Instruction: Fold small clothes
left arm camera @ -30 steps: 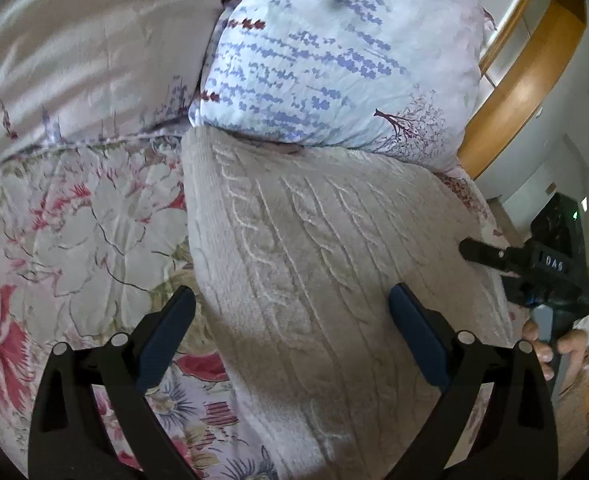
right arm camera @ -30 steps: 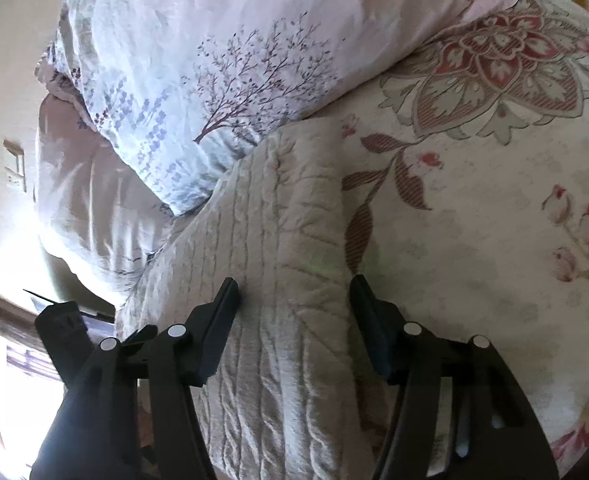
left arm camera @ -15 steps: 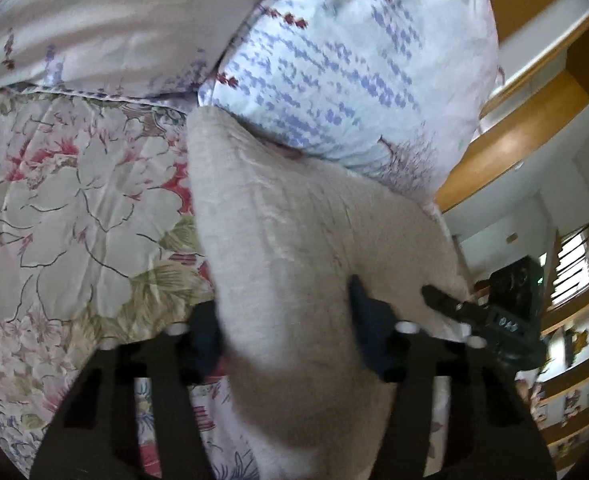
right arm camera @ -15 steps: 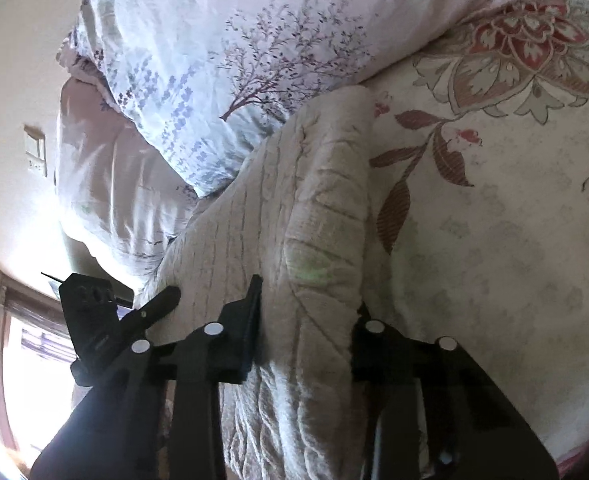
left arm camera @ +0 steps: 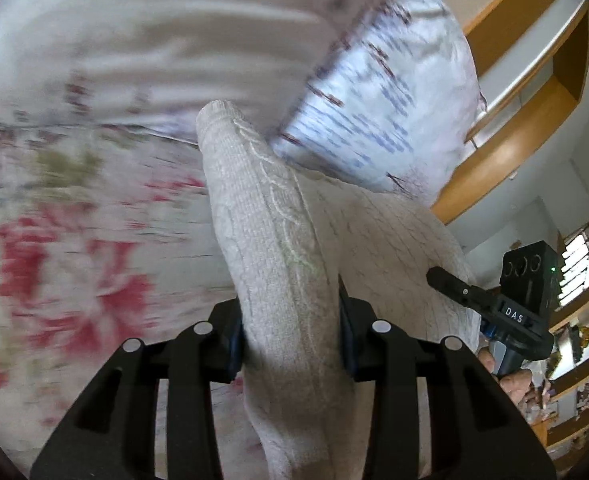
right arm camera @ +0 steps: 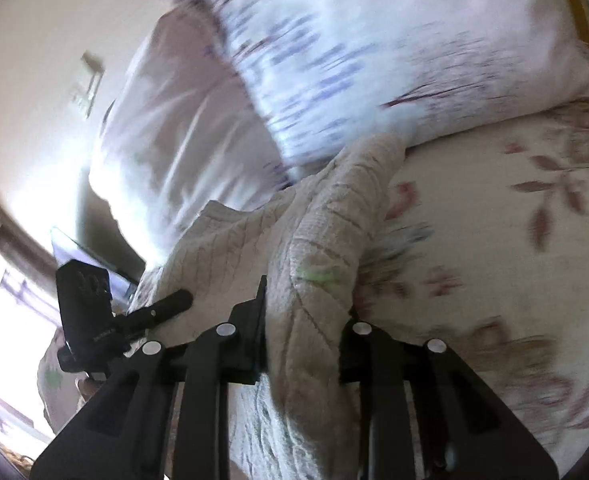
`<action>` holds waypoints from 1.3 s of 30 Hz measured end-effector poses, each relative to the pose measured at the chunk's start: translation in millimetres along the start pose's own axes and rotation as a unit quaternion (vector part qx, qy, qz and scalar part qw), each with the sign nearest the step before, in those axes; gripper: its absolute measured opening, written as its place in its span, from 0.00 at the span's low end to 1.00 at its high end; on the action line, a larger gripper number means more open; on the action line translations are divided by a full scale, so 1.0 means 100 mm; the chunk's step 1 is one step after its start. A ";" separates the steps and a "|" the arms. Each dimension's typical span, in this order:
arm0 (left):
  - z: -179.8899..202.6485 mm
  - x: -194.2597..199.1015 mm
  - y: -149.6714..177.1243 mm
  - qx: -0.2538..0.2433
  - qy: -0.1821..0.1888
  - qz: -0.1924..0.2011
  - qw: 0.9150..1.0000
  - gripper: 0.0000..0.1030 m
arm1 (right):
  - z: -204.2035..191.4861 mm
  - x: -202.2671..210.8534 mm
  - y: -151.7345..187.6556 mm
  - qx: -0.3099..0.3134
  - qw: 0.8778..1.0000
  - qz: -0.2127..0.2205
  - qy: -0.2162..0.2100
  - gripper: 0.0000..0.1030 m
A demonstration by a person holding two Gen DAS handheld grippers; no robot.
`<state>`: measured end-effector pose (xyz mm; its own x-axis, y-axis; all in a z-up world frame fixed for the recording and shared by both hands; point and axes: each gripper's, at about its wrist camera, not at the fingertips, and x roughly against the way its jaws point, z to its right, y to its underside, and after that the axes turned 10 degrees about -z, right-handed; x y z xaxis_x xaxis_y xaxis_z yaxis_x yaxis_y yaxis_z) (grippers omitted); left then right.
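Both pairs of fingers are clamped on the same beige cable-knit garment (left arm camera: 270, 216): your left gripper (left arm camera: 290, 336) pinches a thick gathered ridge of the knit between its blue-padded fingers (left arm camera: 233, 340), and your right gripper (right arm camera: 304, 320) squeezes another bunched fold of it between its black fingers (right arm camera: 254, 312). From the left wrist camera, the knit runs up and away from the grip in a rounded ridge, its far end touching the lavender-print pillow (left arm camera: 378, 116), with more of the cloth spreading off to the right toward your other gripper's camera body, which sits near the frame's right edge. From the right wrist camera, the garment (right arm camera: 326, 240) rises from the jaws toward that same pillow (right arm camera: 354, 60), and its left side drapes toward the left gripper (right arm camera: 166, 306), which is visible beside it. Under the knit lies the floral bedspread (right arm camera: 494, 248), blurred in both views. Wooden shelving (left arm camera: 534, 92) shows past the pillow on the left camera's right side.
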<state>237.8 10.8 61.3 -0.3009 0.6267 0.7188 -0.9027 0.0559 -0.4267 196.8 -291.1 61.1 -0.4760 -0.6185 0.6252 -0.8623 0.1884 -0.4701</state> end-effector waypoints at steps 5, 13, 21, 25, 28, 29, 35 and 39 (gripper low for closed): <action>-0.30 0.17 0.07 -0.001 -0.044 0.007 0.999 0.36 | -0.19 -0.37 0.12 0.021 0.999 -0.015 0.025 0.21; -0.68 0.01 0.16 0.051 -0.046 0.004 0.998 0.64 | 0.14 -0.56 0.10 -0.082 0.994 -0.066 -0.004 0.37; -0.09 0.39 0.33 -0.094 -0.187 0.095 0.973 0.77 | 0.29 -0.26 -0.03 -0.101 0.995 -0.014 0.000 0.42; 0.15 0.25 0.39 -0.154 -0.219 0.076 0.961 0.79 | 0.17 -0.29 -0.04 -0.049 0.998 -0.001 0.050 0.10; 0.14 0.12 0.39 -0.152 -0.235 0.052 0.959 0.79 | 0.18 -0.38 -0.06 -0.056 0.994 0.004 0.092 0.09; 0.11 0.08 0.39 -0.146 -0.238 0.044 0.959 0.79 | 0.21 -0.42 -0.07 -0.064 0.993 0.000 0.095 0.09; 0.03 0.02 0.36 -0.111 -0.231 0.029 0.966 0.85 | 0.15 -0.44 -0.09 -0.047 0.992 -0.010 0.113 0.11; 0.02 0.18 0.48 -0.100 -0.224 0.044 0.968 0.84 | -0.12 -0.15 0.13 0.023 0.991 0.026 0.129 0.35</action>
<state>188.6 23.6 54.9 -0.5180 0.2381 0.8216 -0.8030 0.1958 -0.5630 191.0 -270.3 52.9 -0.5533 -0.3914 0.7353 -0.8293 0.1764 -0.5302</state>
